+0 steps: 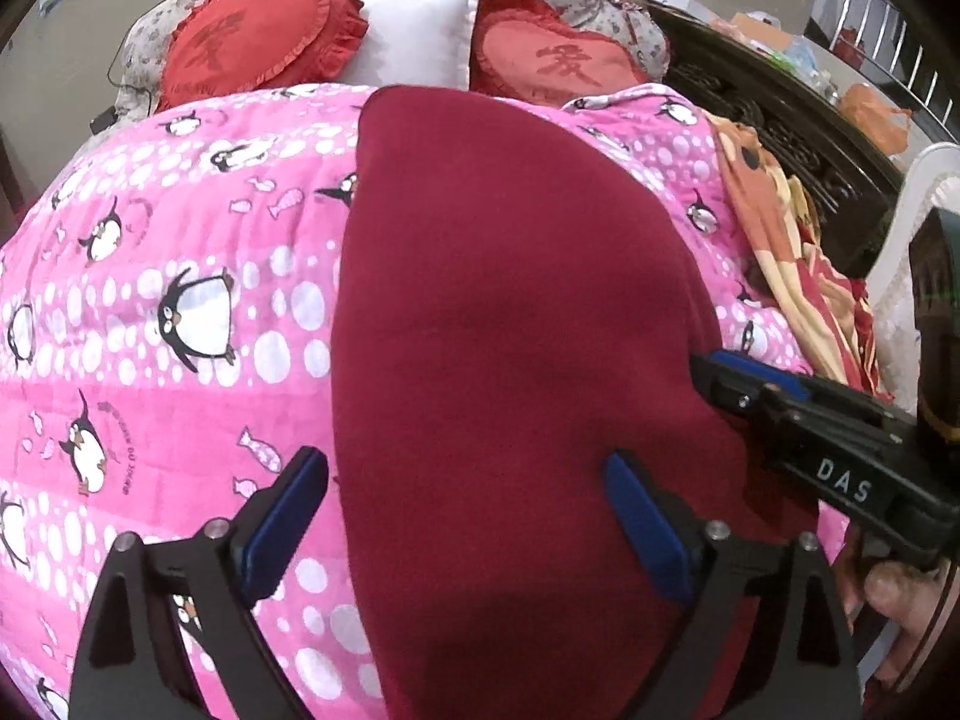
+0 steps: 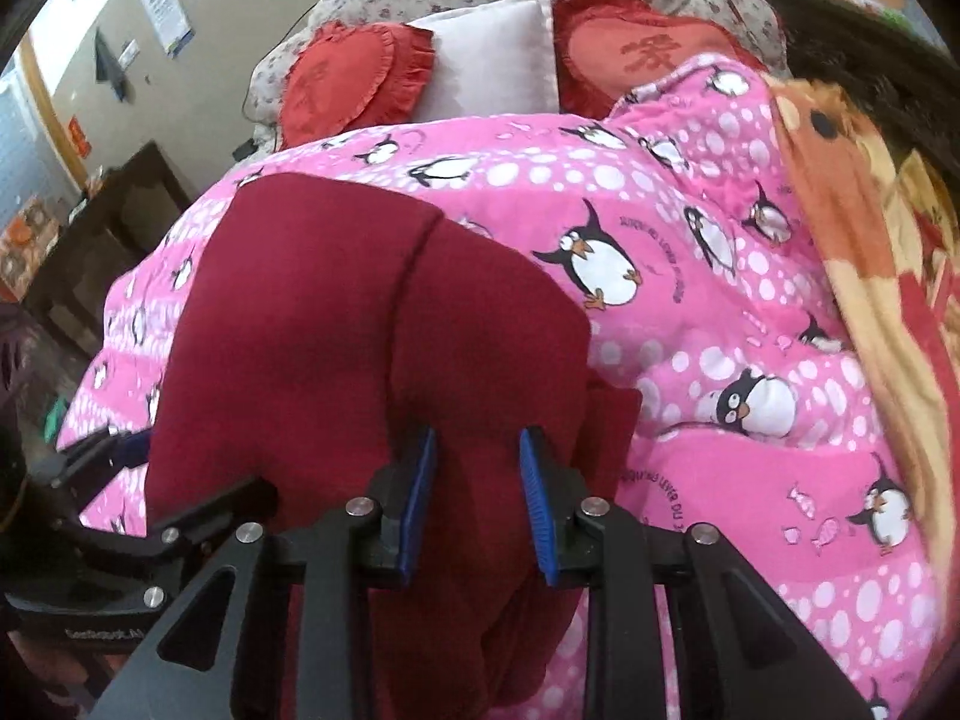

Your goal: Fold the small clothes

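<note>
A dark red garment lies lengthwise on a pink penguin quilt. My left gripper hangs over its near left part, open wide and holding nothing. One finger is over the quilt just left of the cloth's edge, the other over the cloth. My right gripper comes in from the right at the garment's right edge. In the right wrist view the garment shows a seam line, and my right gripper is shut on a bunched fold of it, with red cloth filling the gap between the blue pads.
Two red heart cushions and a white pillow lean at the bed's head. An orange patterned blanket lies along the quilt's right side, beside dark carved furniture. A person's thumb shows at the right. A dark cabinet stands left of the bed.
</note>
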Demonstrator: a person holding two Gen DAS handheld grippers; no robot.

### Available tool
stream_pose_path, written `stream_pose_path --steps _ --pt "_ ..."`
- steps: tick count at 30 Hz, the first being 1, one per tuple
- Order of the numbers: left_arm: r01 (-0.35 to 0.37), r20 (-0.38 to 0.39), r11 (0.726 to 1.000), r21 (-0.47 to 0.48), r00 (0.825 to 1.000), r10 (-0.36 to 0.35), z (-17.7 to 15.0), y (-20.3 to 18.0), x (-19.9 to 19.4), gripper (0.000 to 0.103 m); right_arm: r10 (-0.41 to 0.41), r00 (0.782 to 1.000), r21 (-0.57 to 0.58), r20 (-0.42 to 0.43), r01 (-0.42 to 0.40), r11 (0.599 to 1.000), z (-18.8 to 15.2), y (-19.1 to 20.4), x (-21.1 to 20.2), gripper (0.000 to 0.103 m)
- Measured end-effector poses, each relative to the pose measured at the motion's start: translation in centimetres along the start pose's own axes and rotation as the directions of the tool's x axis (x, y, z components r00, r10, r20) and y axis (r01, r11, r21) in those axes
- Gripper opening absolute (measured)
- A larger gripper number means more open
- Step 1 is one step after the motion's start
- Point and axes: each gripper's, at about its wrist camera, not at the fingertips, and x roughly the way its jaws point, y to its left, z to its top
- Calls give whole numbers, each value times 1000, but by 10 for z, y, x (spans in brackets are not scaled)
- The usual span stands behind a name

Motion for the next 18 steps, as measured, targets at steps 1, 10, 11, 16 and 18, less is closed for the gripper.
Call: stream_pose_path --steps 1,10,11,16,18 --pt "3 -7 1000 -9 1000 -3 0 0 0 97 13 1000 11 -4 -13 1000 0 -4 0 6" --pt "-30 12 999 26 999 29 -4 -3 -16 97 69 997 37 30 -70 997 -9 7 -44 6" --pt "-28 11 999 21 1000 28 -5 -3 -17 97 68 997 34 31 -69 997 -11 10 -48 6" --pt "-25 11 1000 12 1000 25 -10 -2 -22 97 52 998 6 24 -52 999 -28 19 -59 6" --pt "-25 15 1000 16 1000 25 -12 -2 -24 97 25 1000 -5 7 -25 1000 -34 17 -54 7"
